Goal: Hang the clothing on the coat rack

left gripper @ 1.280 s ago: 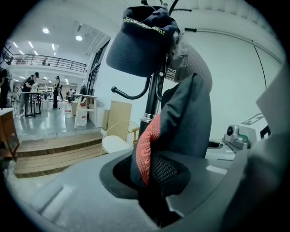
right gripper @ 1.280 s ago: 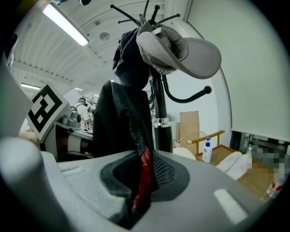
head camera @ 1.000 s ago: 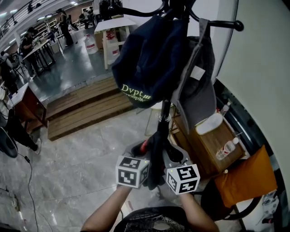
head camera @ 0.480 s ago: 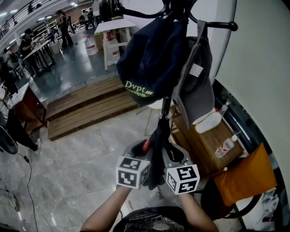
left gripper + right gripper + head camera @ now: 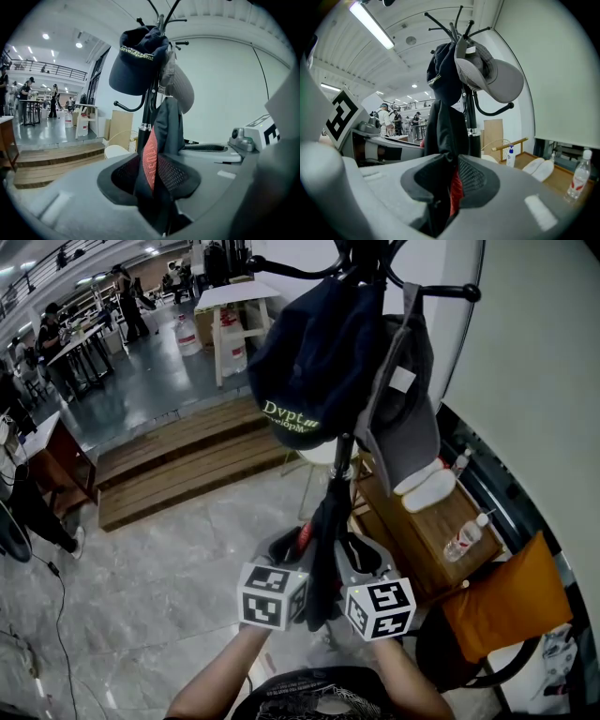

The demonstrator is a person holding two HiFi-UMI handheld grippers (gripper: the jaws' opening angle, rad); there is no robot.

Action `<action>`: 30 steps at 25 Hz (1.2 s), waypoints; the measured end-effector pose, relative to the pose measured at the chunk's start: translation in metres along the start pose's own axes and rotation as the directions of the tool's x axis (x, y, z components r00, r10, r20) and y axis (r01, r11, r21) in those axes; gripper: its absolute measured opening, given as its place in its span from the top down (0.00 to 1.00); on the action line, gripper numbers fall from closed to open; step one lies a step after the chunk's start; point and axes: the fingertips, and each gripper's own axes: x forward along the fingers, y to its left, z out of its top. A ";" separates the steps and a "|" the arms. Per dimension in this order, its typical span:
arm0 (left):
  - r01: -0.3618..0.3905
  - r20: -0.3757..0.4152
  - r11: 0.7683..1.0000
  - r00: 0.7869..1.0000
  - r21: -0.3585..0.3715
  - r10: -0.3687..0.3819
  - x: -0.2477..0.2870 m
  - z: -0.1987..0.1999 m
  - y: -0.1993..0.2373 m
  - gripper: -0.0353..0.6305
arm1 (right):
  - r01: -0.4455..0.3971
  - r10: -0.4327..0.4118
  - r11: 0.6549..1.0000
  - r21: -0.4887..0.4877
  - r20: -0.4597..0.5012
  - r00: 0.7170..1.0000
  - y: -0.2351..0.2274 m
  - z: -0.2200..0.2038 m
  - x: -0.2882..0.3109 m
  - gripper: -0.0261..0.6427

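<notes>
A black coat rack (image 5: 339, 470) stands just ahead, with a navy cap (image 5: 314, 357) and a grey brimmed hat (image 5: 405, 404) hanging on its upper hooks. Low in the head view, my left gripper (image 5: 292, 554) and right gripper (image 5: 354, 557) sit side by side, each shut on a dark garment with a red strip (image 5: 323, 549) that is bunched between them against the pole. In the left gripper view the garment (image 5: 166, 124) rises from the pinched jaws (image 5: 154, 176) toward the cap (image 5: 138, 58). The right gripper view shows the same cloth (image 5: 445, 133) clamped in its jaws (image 5: 449, 185) below the grey hat (image 5: 497, 77).
A wooden side table (image 5: 448, 563) with white slippers (image 5: 422, 486) and a water bottle (image 5: 462, 538) stands right of the rack, by an orange-cushioned chair (image 5: 511, 606) and a white wall. Wooden steps (image 5: 178, 465) lie to the left. People work at tables far back left.
The cap and hat sit slightly further right in the head view, and the table has shifted a little. Both grippers keep the same place and the same hold on the garment.
</notes>
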 end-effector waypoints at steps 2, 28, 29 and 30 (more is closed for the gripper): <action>-0.009 0.007 1.000 1.000 0.012 0.009 -0.005 0.002 0.000 0.79 | -0.001 0.001 1.000 0.006 0.005 1.000 0.002 0.002 -0.003 0.84; -0.008 0.065 1.000 0.998 0.029 0.007 -0.057 0.011 -0.038 0.80 | -0.046 0.046 0.999 0.005 0.081 0.996 0.036 0.024 -0.058 0.87; -0.010 0.067 0.999 0.998 0.032 0.007 -0.060 0.012 -0.041 0.80 | -0.048 0.048 0.999 0.006 0.083 0.995 0.037 0.024 -0.061 0.87; -0.011 0.068 0.999 0.998 0.034 0.009 -0.062 0.011 -0.043 0.80 | -0.051 0.050 0.999 0.006 0.085 0.995 0.038 0.025 -0.064 0.87</action>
